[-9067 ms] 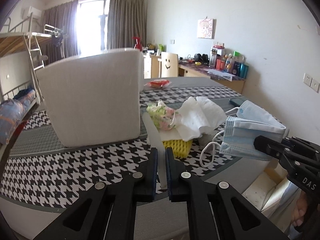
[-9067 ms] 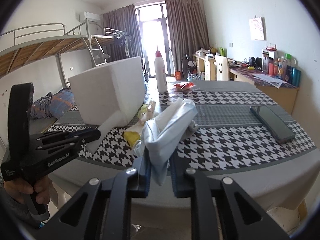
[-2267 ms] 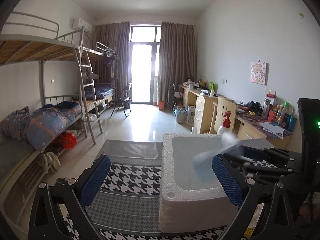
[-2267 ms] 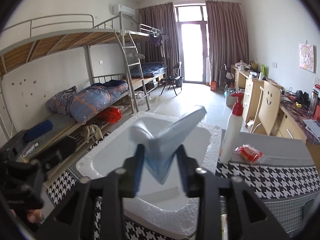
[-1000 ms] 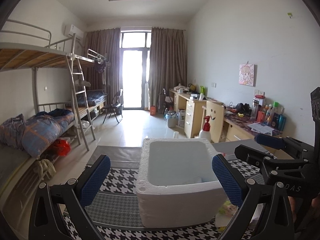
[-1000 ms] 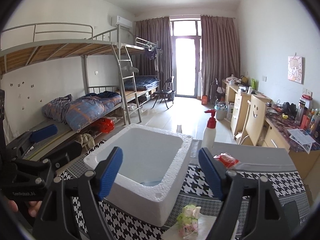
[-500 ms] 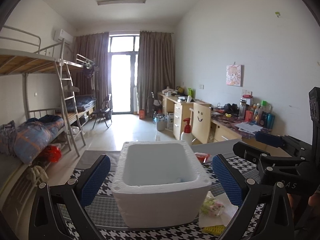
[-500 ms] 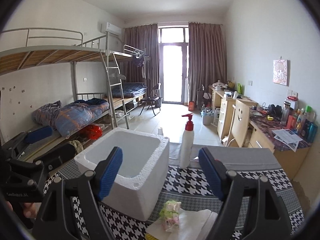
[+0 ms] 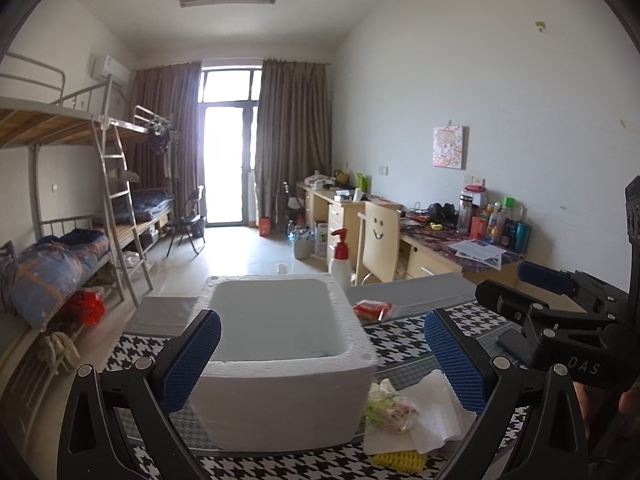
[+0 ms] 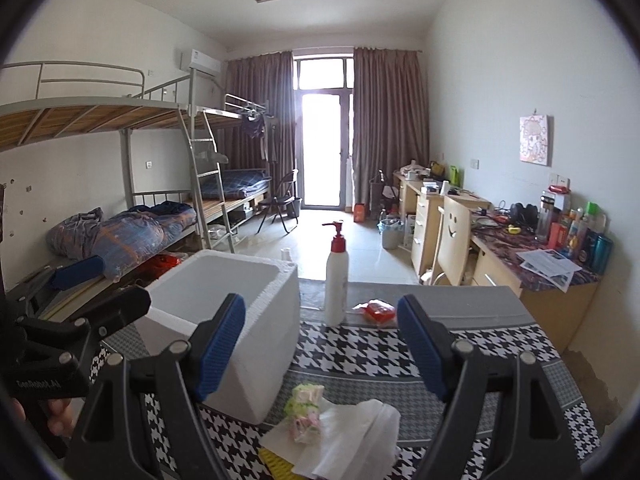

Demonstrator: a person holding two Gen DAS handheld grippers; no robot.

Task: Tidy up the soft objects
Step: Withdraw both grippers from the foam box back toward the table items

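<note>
Both grippers, left (image 9: 322, 354) and right (image 10: 322, 346), had drawn back, jaws wide and empty; foam box (image 9: 280, 388), frame centre, held a blue mask (image 9: 316, 349).

From my right wrist view, the foam box (image 10: 224, 320) wall hides its floor. In the left view a pale blue sliver (image 9: 320, 350) inside it is possibly a mask. The yellow sponge (image 9: 398, 460) beside the box lies mostly under tissue (image 9: 430, 420).

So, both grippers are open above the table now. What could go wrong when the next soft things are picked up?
The floral bundle lies on the white tissue, so one grasp may drag both. The yellow sponge is partly buried beneath them. The pump bottle stands near the foam box; a swing could topple it.
</note>
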